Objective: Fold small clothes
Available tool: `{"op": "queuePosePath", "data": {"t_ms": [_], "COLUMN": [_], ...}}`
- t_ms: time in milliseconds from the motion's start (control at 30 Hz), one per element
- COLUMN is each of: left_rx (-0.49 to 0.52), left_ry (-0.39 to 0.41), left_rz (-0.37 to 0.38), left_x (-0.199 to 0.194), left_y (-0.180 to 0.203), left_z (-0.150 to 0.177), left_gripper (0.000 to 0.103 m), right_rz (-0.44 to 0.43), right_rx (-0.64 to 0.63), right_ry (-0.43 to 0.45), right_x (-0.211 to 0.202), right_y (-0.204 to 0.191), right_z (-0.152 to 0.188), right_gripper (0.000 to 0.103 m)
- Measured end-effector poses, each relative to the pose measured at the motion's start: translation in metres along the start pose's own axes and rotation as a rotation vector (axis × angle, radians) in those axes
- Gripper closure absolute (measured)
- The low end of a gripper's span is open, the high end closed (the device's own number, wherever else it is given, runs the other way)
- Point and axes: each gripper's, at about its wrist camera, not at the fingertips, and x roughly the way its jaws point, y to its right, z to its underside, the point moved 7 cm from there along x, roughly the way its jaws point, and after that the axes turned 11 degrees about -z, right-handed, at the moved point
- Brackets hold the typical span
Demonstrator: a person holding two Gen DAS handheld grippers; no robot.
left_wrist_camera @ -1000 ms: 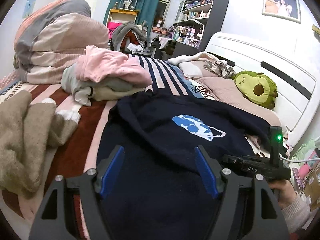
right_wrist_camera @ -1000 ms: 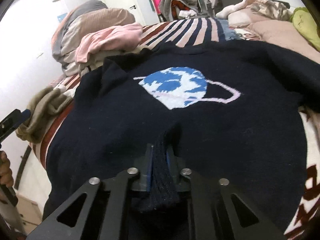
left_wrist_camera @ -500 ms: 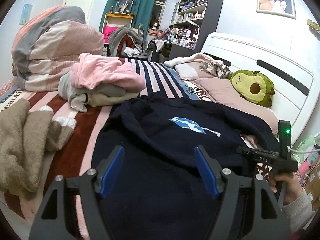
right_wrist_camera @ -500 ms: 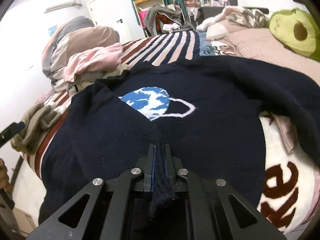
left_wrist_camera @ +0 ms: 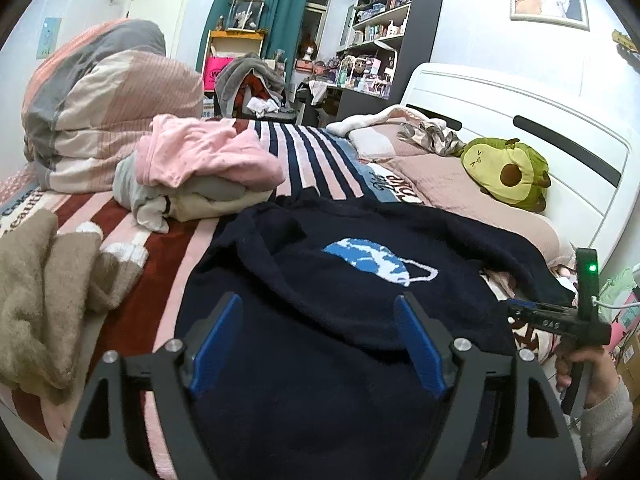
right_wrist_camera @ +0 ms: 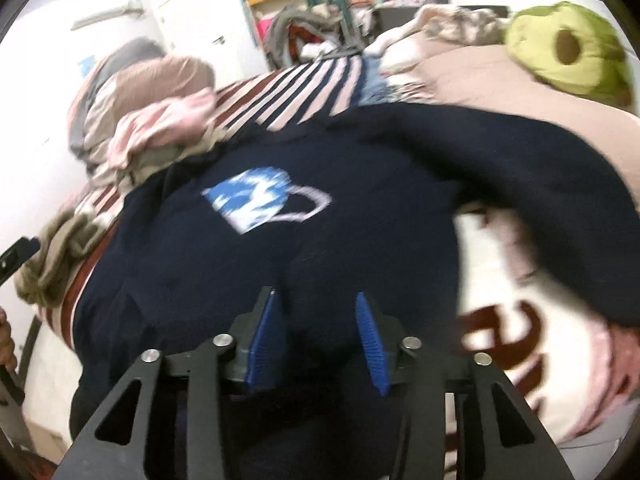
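Observation:
A navy sweater (left_wrist_camera: 328, 292) with a blue and white planet print lies spread on the bed; it also fills the right wrist view (right_wrist_camera: 340, 216), which is blurred. My left gripper (left_wrist_camera: 318, 320) is open and empty just above the sweater's near hem. My right gripper (right_wrist_camera: 316, 320) is open over the hem, with the cloth lying loose between its blue pads. The right gripper also shows at the right edge of the left wrist view (left_wrist_camera: 560, 320), held by a hand. One sleeve (right_wrist_camera: 560, 168) stretches to the right.
A pile of pink and grey clothes (left_wrist_camera: 192, 168) lies beyond the sweater. A brown garment (left_wrist_camera: 44, 292) is at the left. A folded quilt (left_wrist_camera: 104, 100) stands at the back left. An avocado plush (left_wrist_camera: 508, 172) rests by the white headboard (left_wrist_camera: 520, 120).
My right gripper has opened and let go of the sweater's hem, which it pinched before. The left gripper stayed open and has tilted up slightly.

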Motion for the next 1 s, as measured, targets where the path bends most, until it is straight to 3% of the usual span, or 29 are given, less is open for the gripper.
{"op": "queuePosePath", "data": {"t_ms": [167, 567, 667, 767, 833, 1000], "left_rx": [0.010, 0.083, 0.110, 0.121, 0.133, 0.171], "left_ry": [0.031, 0.032, 0.030, 0.026, 0.019, 0.017], "left_rz": [-0.010, -0.010, -0.005, 0.006, 0.006, -0.003], "left_x": [-0.005, 0.002, 0.007, 0.014, 0.021, 0.030], "left_y": [0.023, 0.085, 0.097, 0.105, 0.110, 0.119], "left_z": [-0.010, -0.016, -0.016, -0.015, -0.014, -0.013], "left_gripper": [0.025, 0.025, 0.024, 0.024, 0.024, 0.024], "right_rz": [0.088, 0.231, 0.212, 0.128, 0.130, 0.103], "right_rx": [0.059, -0.023, -0.038, -0.084, -0.112, -0.128], "right_ry": [0.062, 0.147, 0.143, 0.145, 0.137, 0.032], "right_x": [-0.035, -0.106, -0.104, -0.098, -0.092, -0.077], "right_y": [0.058, 0.161, 0.177, 0.185, 0.193, 0.214], "right_z": [0.003, -0.038, -0.054, -0.068, -0.077, -0.083], "right_gripper": [0.059, 0.048, 0.046, 0.039, 0.037, 0.032]}}
